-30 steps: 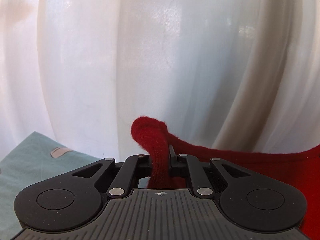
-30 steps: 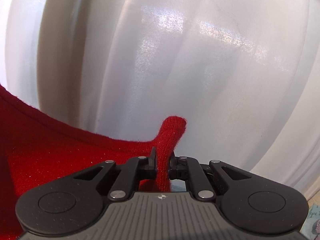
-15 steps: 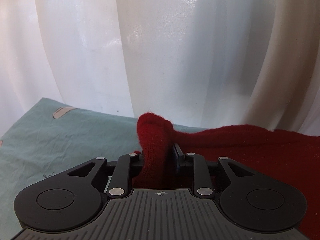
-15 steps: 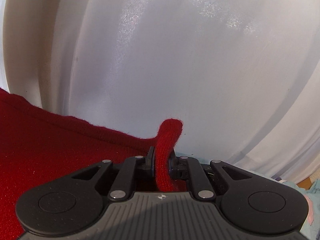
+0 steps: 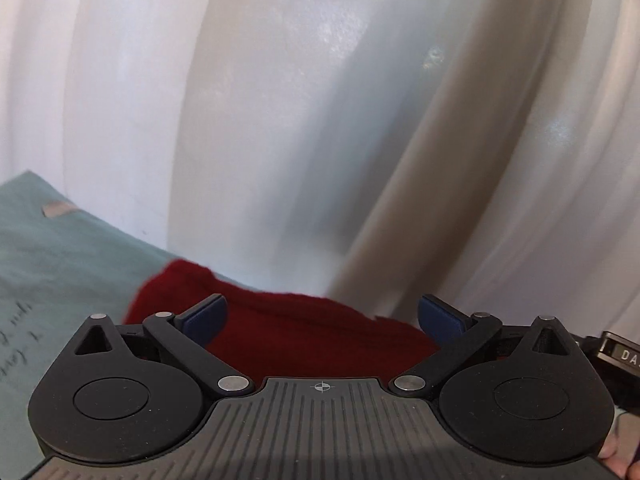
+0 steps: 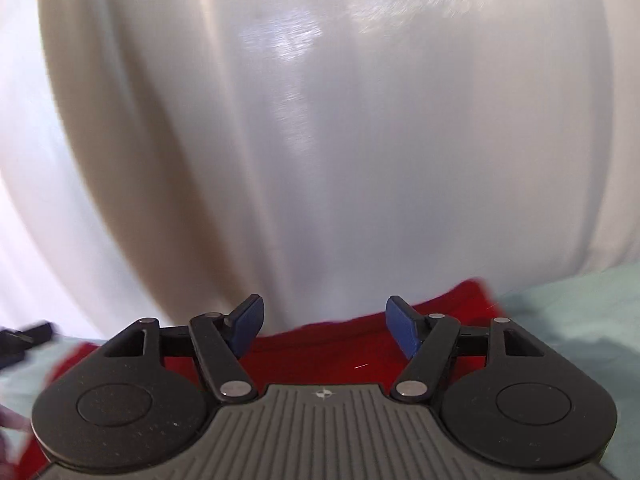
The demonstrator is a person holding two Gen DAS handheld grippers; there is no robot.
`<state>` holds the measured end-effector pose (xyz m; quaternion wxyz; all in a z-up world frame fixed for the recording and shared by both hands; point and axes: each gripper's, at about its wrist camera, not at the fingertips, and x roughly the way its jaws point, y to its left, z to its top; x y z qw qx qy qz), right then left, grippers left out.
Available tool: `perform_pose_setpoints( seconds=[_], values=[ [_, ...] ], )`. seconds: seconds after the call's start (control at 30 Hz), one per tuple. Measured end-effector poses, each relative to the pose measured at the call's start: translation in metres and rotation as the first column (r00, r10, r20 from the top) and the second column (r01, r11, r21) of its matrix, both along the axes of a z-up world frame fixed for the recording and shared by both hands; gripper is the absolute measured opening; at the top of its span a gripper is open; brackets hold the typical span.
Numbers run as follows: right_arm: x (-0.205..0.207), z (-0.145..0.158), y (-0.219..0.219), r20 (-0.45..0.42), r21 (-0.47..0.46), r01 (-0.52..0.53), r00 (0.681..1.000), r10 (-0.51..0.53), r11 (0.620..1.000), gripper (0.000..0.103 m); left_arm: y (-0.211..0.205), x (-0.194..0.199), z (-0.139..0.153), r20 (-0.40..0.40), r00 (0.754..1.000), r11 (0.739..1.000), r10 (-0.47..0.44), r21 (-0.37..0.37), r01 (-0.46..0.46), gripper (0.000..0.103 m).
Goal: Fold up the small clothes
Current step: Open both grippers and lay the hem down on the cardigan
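Note:
A red knit garment (image 5: pixel 304 328) lies on a pale green cloth surface (image 5: pixel 60 256), close to a white curtain. My left gripper (image 5: pixel 322 312) is open and empty just above it, its blue pads (image 5: pixel 204 316) spread wide. In the right wrist view the same red garment (image 6: pixel 328 348) lies below my right gripper (image 6: pixel 324 320), which is open and empty too. The garment's far edge shows between the fingers in both views; the rest is hidden under the gripper bodies.
A white curtain (image 5: pixel 320 120) hangs close behind the garment and fills both views. The green cloth (image 6: pixel 568 312) extends right in the right wrist view. The other gripper's body (image 5: pixel 620 356) shows at the left view's right edge.
Both grippers were shut on folds of the red garment and held it up. They lowered it onto the green cloth, and both have opened and let it go.

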<state>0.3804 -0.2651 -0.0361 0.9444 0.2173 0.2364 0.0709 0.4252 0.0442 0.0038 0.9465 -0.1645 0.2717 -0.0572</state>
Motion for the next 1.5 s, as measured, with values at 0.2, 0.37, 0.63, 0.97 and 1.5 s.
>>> perform_pose_setpoints(
  seconds=[0.2, 0.37, 0.63, 0.97, 1.5],
  values=[
    [0.011, -0.054, 0.029, -0.086, 0.351, -0.142, 0.979, 0.183, 0.925, 0.058, -0.015, 0.02, -0.044, -0.094, 0.994, 0.997, 0.048, -0.049, -0.053, 0.103],
    [0.006, -0.064, -0.011, -0.036, 0.209, -0.107, 0.992, 0.117, 0.972, 0.038, -0.002, 0.015, -0.047, -0.007, 1.0, 0.998, 0.018, 0.068, -0.017, 0.103],
    [-0.018, -0.062, -0.116, -0.074, 0.214, 0.23, 0.973, -0.219, 0.949, 0.036, 0.067, 0.012, -0.055, -0.08, 0.937, 0.941, 0.339, 0.017, -0.339, 0.103],
    [-0.099, -0.006, -0.077, 0.08, -0.138, 0.184, 0.982, -0.174, 0.973, 0.073, 0.116, -0.039, -0.043, -0.183, 0.95, 0.967, 0.255, 0.031, -0.253, 0.103],
    [-0.146, 0.006, 0.03, -0.063, -0.048, -0.238, 0.97, 0.235, 0.97, 0.048, 0.107, -0.054, -0.062, -0.29, 0.956, 0.979, -0.047, -0.205, -0.015, 0.096]
  ],
)
